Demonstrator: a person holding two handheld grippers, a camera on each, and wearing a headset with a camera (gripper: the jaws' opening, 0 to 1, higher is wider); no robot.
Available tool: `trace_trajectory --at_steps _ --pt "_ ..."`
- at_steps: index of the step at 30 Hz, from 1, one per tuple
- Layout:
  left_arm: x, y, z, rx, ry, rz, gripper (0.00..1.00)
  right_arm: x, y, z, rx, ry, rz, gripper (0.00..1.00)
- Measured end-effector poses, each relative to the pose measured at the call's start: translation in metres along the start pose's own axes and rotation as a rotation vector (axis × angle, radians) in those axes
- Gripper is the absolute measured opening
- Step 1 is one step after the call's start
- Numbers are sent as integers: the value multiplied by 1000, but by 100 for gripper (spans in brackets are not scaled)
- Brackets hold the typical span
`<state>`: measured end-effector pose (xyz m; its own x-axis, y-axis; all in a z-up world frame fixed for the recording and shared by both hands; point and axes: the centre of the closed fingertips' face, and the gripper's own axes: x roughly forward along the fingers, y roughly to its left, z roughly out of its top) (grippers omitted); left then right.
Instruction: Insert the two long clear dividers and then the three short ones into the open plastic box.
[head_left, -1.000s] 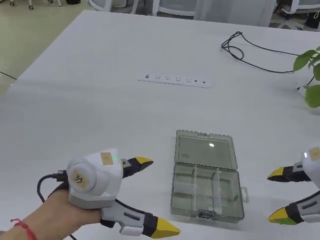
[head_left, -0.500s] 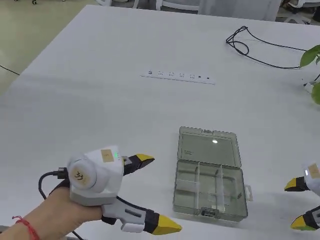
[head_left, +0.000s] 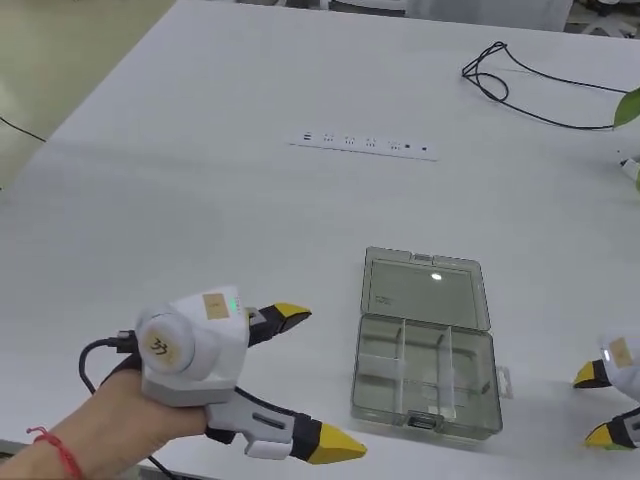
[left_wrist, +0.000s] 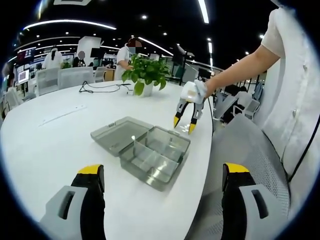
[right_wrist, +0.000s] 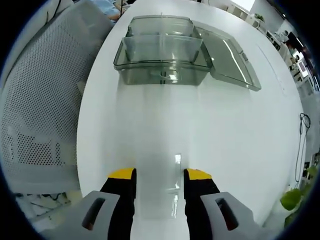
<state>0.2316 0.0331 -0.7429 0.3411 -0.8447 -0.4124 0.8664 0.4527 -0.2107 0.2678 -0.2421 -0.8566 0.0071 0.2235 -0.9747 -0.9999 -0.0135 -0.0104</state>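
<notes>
Handwriting on the left claw sticker cannot be read. Left claw and right claw are held released. The plastic box is set open on the desk between them, dividers seated inside; a power strip is noted beyond.

**Open-plan office**

A long white meeting table carries a flush power strip and a looped black cable. A grey mesh chair stands beside it. Ceiling strip lights, a potted plant and people at desks lie beyond
</notes>
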Motion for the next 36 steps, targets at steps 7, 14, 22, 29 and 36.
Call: trace_trajectory --at_steps 7,14,22,29,36 --pt "0 0 -2 -5 2 0 100 0 0 1 -4 2 -4 33" --pt "1 0 0 -4 -1 -1 100 0 -1 1 -4 3 -10 33" --pt "-1 2 1 -3 -8 5 100 -8 1 11 13 -32 -43 33" --pt "-2 4 3 -10 -9 12 100 -28 -1 34 25 -93 -96 33" --pt "0 7 15 -42 -34 22 96 -53 -3 66 18 -155 -157 33"
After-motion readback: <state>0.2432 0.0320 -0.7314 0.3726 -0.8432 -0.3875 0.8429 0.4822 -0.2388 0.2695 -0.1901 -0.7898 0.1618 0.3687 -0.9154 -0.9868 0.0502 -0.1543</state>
